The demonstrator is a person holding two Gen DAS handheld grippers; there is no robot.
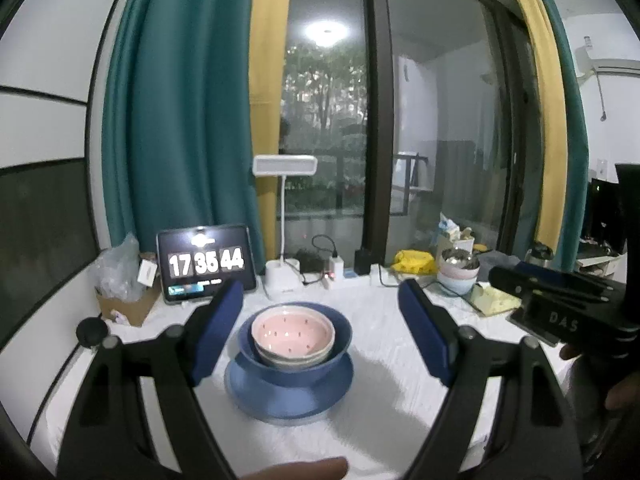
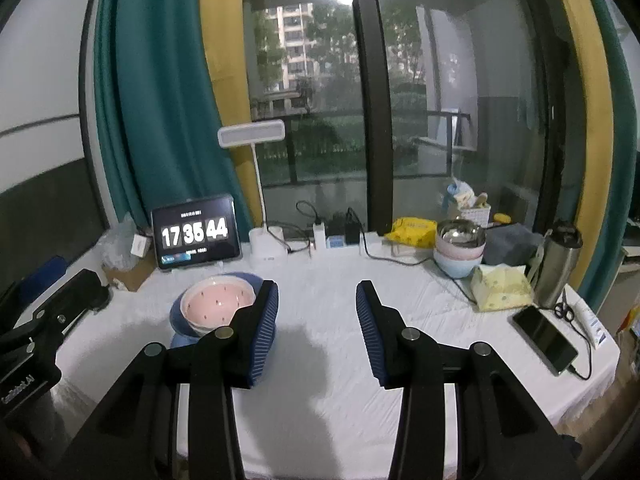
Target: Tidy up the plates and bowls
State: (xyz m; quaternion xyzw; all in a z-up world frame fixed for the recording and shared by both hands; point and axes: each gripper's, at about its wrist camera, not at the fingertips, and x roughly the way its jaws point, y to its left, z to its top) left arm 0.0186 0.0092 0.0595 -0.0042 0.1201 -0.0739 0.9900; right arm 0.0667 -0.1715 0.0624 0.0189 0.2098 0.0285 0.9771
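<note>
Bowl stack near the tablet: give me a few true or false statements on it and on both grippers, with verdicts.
1. The pink bowl sits inside the blue bowl. True.
2. The blue bowl stands on a blue plate. True.
3. The left gripper is clamped on the pink bowl. False: its jaws are open, apart from the stack and holding nothing.
4. The right gripper holds a plate. False: nothing is between its jaws, only the white tablecloth behind.
5. A second stack of bowls stands at the far right of the table, with a metal bowl on top. True.
</note>
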